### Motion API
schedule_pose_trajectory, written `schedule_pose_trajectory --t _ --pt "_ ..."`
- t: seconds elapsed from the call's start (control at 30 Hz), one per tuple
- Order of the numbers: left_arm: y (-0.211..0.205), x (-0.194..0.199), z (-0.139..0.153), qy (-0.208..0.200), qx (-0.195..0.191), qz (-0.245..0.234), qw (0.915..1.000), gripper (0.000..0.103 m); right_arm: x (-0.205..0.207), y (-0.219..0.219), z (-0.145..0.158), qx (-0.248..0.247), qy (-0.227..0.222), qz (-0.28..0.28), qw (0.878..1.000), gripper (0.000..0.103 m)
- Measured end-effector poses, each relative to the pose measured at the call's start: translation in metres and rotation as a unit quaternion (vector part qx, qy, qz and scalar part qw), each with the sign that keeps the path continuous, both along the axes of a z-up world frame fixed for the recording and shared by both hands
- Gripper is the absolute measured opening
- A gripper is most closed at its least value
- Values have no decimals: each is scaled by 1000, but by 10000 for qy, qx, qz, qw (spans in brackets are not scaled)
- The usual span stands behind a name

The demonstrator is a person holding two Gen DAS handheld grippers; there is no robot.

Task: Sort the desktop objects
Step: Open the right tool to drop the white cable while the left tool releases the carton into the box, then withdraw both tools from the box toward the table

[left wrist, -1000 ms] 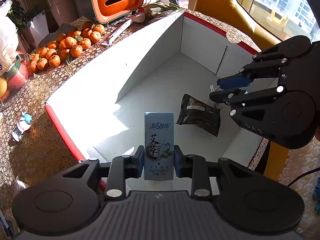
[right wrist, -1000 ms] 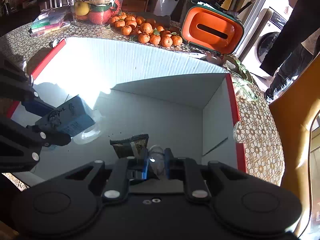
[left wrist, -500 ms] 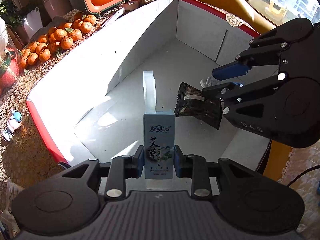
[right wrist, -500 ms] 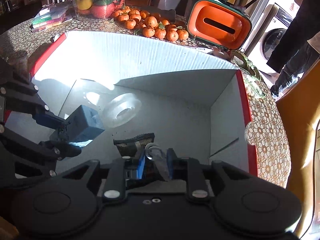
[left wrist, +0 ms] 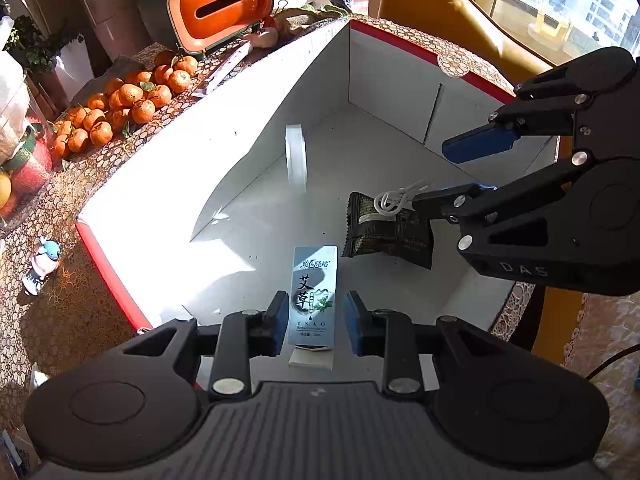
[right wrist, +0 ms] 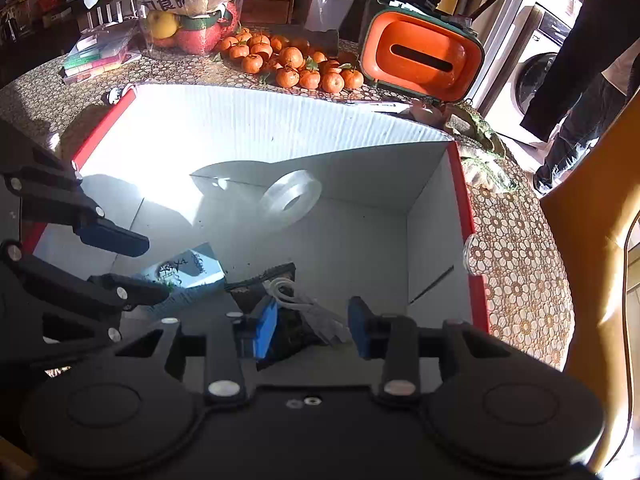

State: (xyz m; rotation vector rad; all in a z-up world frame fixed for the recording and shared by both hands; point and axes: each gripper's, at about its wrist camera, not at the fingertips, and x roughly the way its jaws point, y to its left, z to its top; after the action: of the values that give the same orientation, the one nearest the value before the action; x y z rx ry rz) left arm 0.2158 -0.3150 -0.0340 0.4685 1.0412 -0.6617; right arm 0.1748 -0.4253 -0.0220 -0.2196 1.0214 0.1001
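left tool: the left tool [left wrist: 313, 312] hangs over the near end of the white box [left wrist: 256, 128], pointed steeply down. the pale blue carton [left wrist: 314, 296] stands between its blue pads [left wrist: 280, 312], but a thin gap shows on each side, so the jaws stand narrowly open and no longer pinch it. the carton looks to rest on the box floor, likely set there on purpose as a sorted item.
right tool: the right tool [right wrist: 312, 320] is opening at this moment. a white looped cord with its clear wrapper [right wrist: 296, 300] lies between the pads, lying on the dark snack packet [left wrist: 388, 228] and not pressed from either side, so it reads as a release.
tape roll: a clear tape roll [left wrist: 296, 158] sits on edge against the far inner wall, well apart from both tools.
box placing: the box sits on the patterned counter [left wrist: 64, 300] and gathers the loose items; the tangerines [left wrist: 128, 100] and orange tissue holder [left wrist: 220, 0] stay outside it on the counter.
change, right tool: a second ago its pads were clamped on the cord bundle; now they stand apart.
change, left tool: the carton was gripped higher between the pads; now it sits lower and free.
change, tape roll: it was nearer the carton half a second ago and is now at the back wall.
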Motion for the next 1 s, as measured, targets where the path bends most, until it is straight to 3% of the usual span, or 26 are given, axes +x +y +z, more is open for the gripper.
schedule_pose_trajectory --t 0.33,0.47,0.57,0.63,0.7,0.73,0.9,1.0 --pt "26 -23 31 -189 -213 136 9995 28 -26 14 24 33 -181 56 9998 48" --pt "40 -31 39 -252 -269 249 9990 28 -37 24 34 41 -259 88 9996 62" --pt "53 -38 46 -294 -337 311 9985 29 -46 32 40 46 -312 116 9994 65" --pt "63 -43 51 -335 -402 351 9980 32 -50 37 45 73 -342 128 9993 65" --pt "73 -48 57 -381 -471 407 9973 59 -55 43 49 75 -377 132 9992 69" --pt "78 -51 59 -403 -530 421 9969 64 -56 45 51 87 -396 132 9991 69" --pt "105 -64 72 -511 -688 575 9947 65 -68 65 63 188 -492 187 9984 76" --pt "125 -71 79 -595 -775 696 9928 71 -75 79 72 264 -570 303 9976 80"
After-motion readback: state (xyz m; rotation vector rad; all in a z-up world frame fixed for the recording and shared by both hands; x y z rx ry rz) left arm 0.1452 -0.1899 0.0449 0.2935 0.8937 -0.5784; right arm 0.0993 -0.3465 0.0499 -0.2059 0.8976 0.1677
